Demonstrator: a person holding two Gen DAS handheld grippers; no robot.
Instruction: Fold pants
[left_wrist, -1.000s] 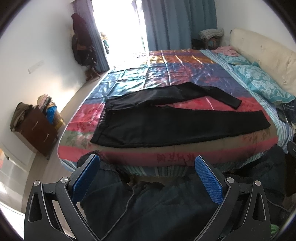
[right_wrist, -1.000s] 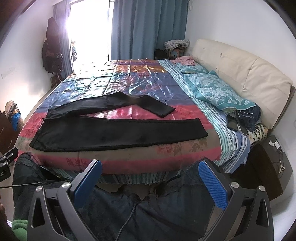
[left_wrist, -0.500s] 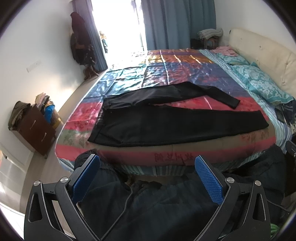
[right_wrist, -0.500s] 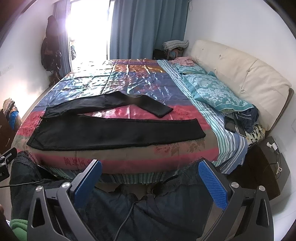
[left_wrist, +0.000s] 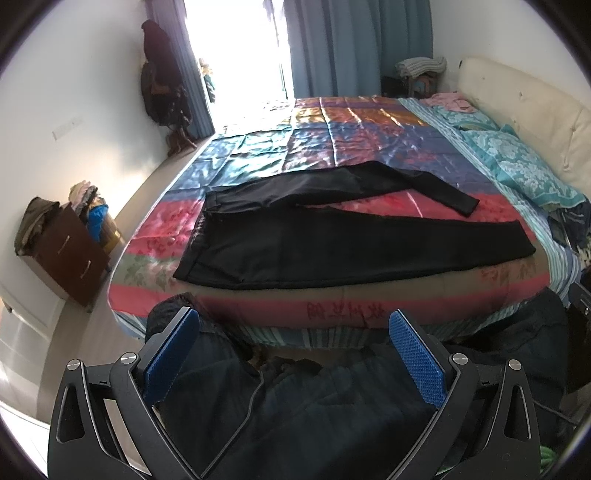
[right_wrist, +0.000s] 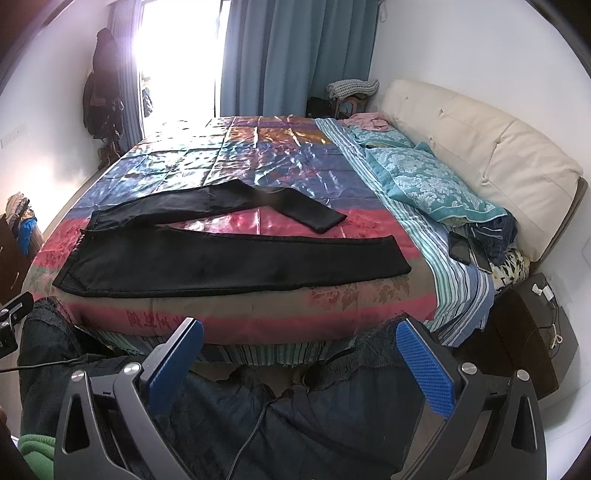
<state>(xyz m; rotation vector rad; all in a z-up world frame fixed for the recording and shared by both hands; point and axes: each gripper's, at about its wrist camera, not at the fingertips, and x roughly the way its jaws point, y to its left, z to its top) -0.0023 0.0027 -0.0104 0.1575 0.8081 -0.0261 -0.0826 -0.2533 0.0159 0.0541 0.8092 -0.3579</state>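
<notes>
Currently both the left gripper (left_wrist: 291, 354) and right gripper (right_wrist: 299, 363) gape wide, holding nothing; the long black fabric pants (left_wrist: 332, 236) lie splayed on the glossy multicoloured satin bedspread (left_wrist: 369, 140); likely risk: slick cloth slides, so legs misalign.

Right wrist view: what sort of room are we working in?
A bedroom, most likely: a wide bed with a cream padded headboard, a teal pillow, and blue curtains.
</notes>
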